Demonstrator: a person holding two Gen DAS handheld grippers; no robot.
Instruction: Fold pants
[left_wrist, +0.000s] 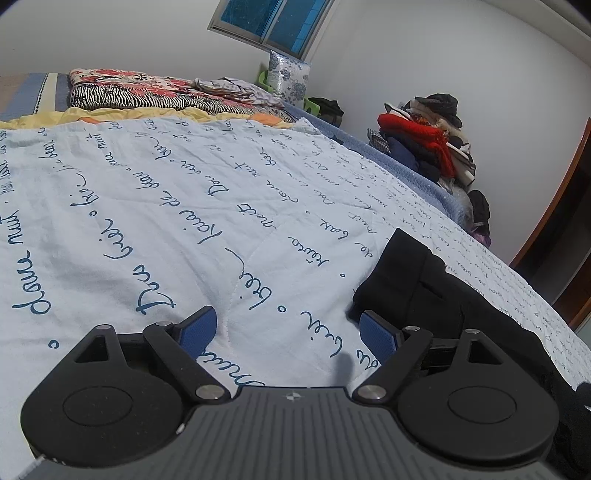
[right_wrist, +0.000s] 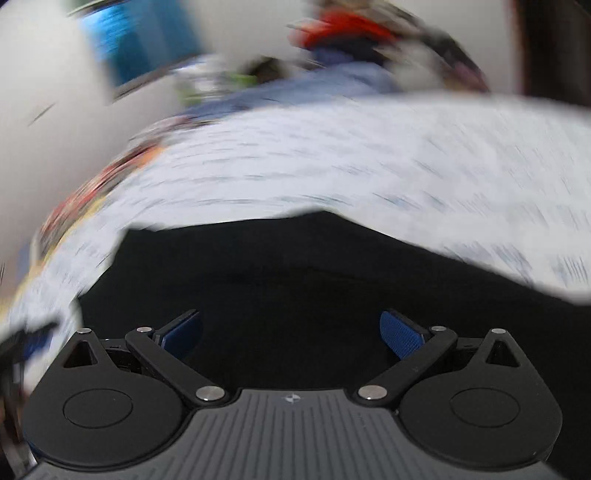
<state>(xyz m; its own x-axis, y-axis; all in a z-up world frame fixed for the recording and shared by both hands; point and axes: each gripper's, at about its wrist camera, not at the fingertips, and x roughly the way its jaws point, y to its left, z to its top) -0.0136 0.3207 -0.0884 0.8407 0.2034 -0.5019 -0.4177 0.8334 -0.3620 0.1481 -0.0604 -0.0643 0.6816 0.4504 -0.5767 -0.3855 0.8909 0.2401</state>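
Note:
Black pants (left_wrist: 424, 284) lie on the white bedspread with blue handwriting print (left_wrist: 166, 206), at the right of the left wrist view. My left gripper (left_wrist: 288, 334) is open just above the bedspread, its right blue pad (left_wrist: 378, 332) close beside the pants' edge, nothing between the pads. The right wrist view is smeared by motion. There the pants (right_wrist: 295, 280) fill the lower middle, and my right gripper (right_wrist: 291, 334) hangs wide open over the dark cloth without pinching it.
Folded patterned blankets (left_wrist: 155, 90) and a pillow (left_wrist: 288, 75) sit at the head of the bed. A pile of clothes (left_wrist: 428, 140) stands against the wall beyond the bed's right side. A wooden door frame (left_wrist: 554, 206) is at far right.

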